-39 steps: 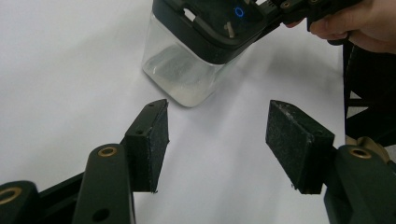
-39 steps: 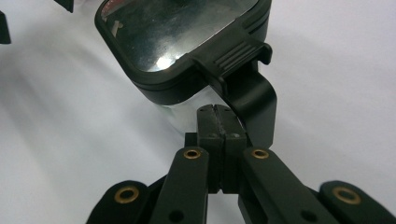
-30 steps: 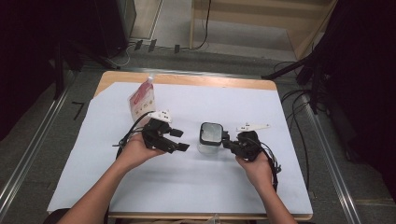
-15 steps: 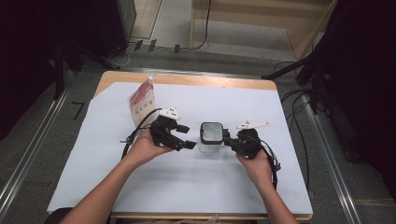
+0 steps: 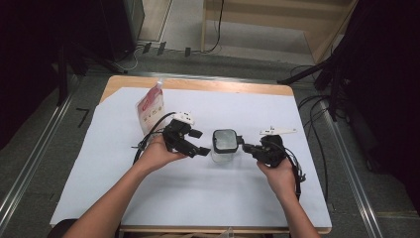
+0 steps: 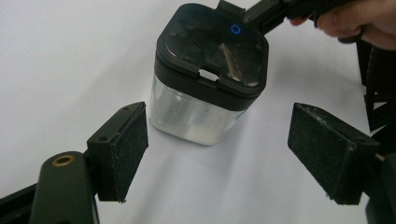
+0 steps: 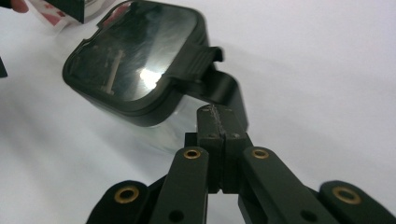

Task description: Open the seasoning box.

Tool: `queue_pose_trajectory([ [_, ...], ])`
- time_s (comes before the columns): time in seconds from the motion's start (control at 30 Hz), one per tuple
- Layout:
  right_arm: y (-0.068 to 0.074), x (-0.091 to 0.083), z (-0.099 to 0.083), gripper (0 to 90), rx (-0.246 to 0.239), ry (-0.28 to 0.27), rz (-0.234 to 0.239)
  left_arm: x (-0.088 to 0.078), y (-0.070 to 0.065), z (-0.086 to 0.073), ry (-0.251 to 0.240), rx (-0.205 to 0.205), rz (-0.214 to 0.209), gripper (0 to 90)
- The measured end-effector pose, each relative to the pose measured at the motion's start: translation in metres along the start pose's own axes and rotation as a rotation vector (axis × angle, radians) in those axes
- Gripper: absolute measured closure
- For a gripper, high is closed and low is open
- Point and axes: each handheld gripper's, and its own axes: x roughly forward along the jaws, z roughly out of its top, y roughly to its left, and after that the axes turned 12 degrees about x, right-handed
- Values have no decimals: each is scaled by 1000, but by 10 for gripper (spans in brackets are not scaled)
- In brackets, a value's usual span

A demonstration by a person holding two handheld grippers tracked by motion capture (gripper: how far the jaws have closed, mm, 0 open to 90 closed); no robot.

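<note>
Container: a small clear box with a black lid (image 5: pixel 224 145), standing upright near the middle of the white sheet (image 5: pixel 198 198), between the two grippers.
Right gripper: the right gripper (image 5: pixel 246 147) is clamped shut on the black tab (image 7: pixel 205 63) that sticks out from the lid's right side — in the right gripper view the pads meet on the strap just below it.
Left gripper: the left gripper (image 6: pixel 217 154) stands wide apart; its jaws have just been opening, and the box sits beyond the pads (image 6: pixel 128 149) rather than between them, untouched.
Likely step: the left one looks set to steady the clear body while the right works the lid's latch.
Risk, tipping: the box is held by the tab alone — a pull from the right could tilt it or drag it across the sheet, since nothing holds the body.
Risk, slipping: the tab is narrow, so the pads could slide off it under a hard tug.
Risk, left close: closing too high would pinch the lid and keep it from lifting.
Nearby: a red and white pouch (image 5: pixel 150 107) lies at the far left of the sheet, well apart.
In the way: nothing between the left gripper and the box.
</note>
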Motion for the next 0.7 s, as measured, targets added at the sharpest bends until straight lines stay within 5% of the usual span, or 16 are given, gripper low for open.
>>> queue_pose_trajectory([
  [0.23, -11, -1, 6, 900, 19, -17, -22, 16, 1, 11, 44, 79, -18, 166],
  [0.47, -17, 7, 8, 900, 35, 6, -16, 26, 5, 12, 34, 85, -13, 161],
  [0.7, -12, 14, 7, 900, 2, 22, -26, 44, 6, 15, 30, 100, -15, 165],
])
